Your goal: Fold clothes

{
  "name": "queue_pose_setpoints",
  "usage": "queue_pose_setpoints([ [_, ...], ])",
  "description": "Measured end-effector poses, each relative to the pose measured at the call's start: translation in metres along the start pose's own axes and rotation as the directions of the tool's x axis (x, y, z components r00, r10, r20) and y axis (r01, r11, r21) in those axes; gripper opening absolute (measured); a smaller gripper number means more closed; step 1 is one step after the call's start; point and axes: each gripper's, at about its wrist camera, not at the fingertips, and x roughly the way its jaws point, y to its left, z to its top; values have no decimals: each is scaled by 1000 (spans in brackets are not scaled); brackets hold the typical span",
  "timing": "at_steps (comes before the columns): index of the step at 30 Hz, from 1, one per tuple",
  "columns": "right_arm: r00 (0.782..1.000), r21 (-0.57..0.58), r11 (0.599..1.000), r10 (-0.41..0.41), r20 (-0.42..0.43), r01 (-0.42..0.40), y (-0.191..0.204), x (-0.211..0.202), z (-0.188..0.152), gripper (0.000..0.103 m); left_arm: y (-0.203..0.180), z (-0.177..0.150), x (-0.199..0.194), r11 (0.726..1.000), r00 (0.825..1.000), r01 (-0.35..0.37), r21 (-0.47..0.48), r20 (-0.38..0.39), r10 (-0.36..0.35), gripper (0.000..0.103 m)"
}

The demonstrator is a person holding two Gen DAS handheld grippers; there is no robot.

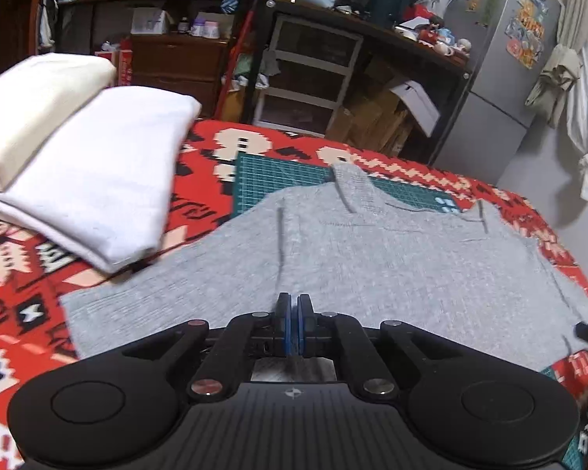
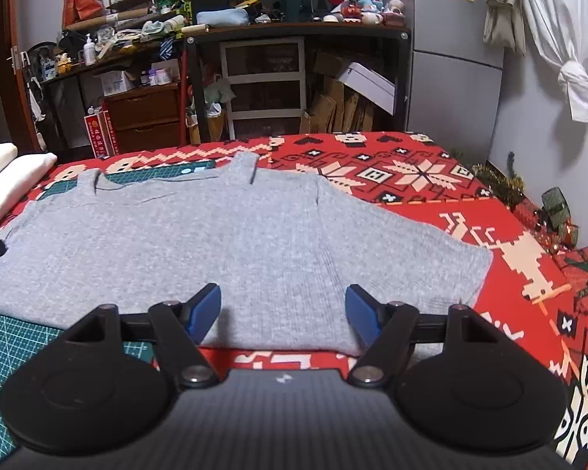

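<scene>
At the far left, two folded pale cloths [image 1: 78, 164] sit stacked on the red patterned blanket [image 1: 19, 274], the cream one on top of the white one, likely finished pieces set aside to keep the working area free. The white one's corner comes very near the grey sweater [image 1: 372, 258], perhaps overlapping its left sleeve, though blur makes that uncertain; it could crowd a fold toward that side.

The sweater lies spread flat, collar away from the cameras, partly over a green cutting mat [image 1: 278, 172] that gives a smooth base. That layout suits folding the sleeves inward first.

The left gripper [image 1: 294, 305] hovers over the sweater's near middle with its blue pads pressed together, nothing visibly between them.

The right gripper [image 2: 282, 309] has its fingers spread wide over the hem on the sweater's right part, seemingly lined up to take hold of the cloth; the right sleeve [image 2: 443, 258] extends onto bare blanket.

Further right, tinsel and small decorations [image 2: 548, 211] line the bed edge, well apart from the sleeve.
</scene>
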Motion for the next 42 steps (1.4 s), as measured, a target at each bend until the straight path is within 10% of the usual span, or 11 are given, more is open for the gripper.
queue_pose_setpoints([
  [7,999,25,999,-21,31,20,1,-12,3,94,19,2,-14,996,998,51,-67,39,-48,19],
  [11,997,-26,999,-46,59,48,13,-21,8,103,22,6,-16,996,998,44,-78,46,-40,62],
  [19,994,-78,996,-22,108,30,36,-37,35,103,11,1,-25,1000,998,16,2,64,-16,98],
  [25,988,-111,994,38,147,-22,51,-22,56,103,7,-4,-14,999,1000,-17,32,24,17,102],
  [42,990,-131,983,117,-80,-127,42,102,47,103,-3,-18,4,981,996,-91,170,23,89,103],
])
